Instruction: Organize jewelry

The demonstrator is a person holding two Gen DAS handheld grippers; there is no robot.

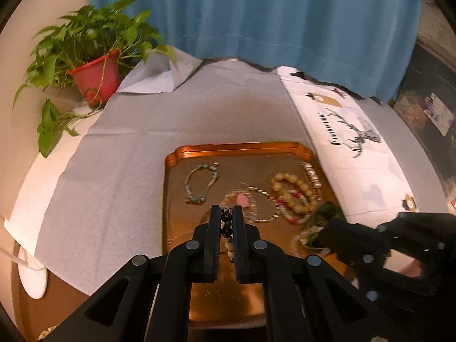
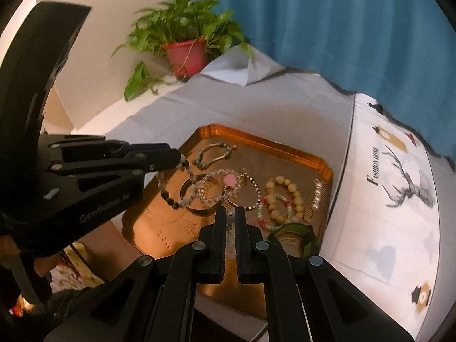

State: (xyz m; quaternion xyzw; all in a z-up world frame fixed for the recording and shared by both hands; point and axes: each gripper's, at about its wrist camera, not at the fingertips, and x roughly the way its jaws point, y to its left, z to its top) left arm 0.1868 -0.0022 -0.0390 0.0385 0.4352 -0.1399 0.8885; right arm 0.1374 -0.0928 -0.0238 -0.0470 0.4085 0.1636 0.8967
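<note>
Left tool (image 1: pixel 226 213): we see its jaws pinched nearly together on a black and pale bead bracelet (image 2: pixel 173 191), whose loop hangs free from the tips over the near left part of the tray; we judge a quick swing could shake the beads out of so narrow a bite

Gold bangle (image 2: pixel 196 209): it lies on the tray directly beneath the hanging loop; if we lower the bracelet here it may land across the bangle and snag

Copper tray (image 1: pixel 242 146): it sits on the grey cloth of the tabletop, its front edge near the tabletop's edge; we think a downward push on that edge could tip it

Piled bracelets (image 1: pixel 290 196): yellow, pink and clear bead strands overlap near the tray's middle and right; dragging one out risks pulling its neighbours along

Right tool (image 2: pixel 230 216): its jaws are closed tight on a small pale, clear piece we cannot identify, above the tray's near edge by a green bracelet (image 2: pixel 299 232); both tools work close together, so a clash could knock either piece loose
</note>
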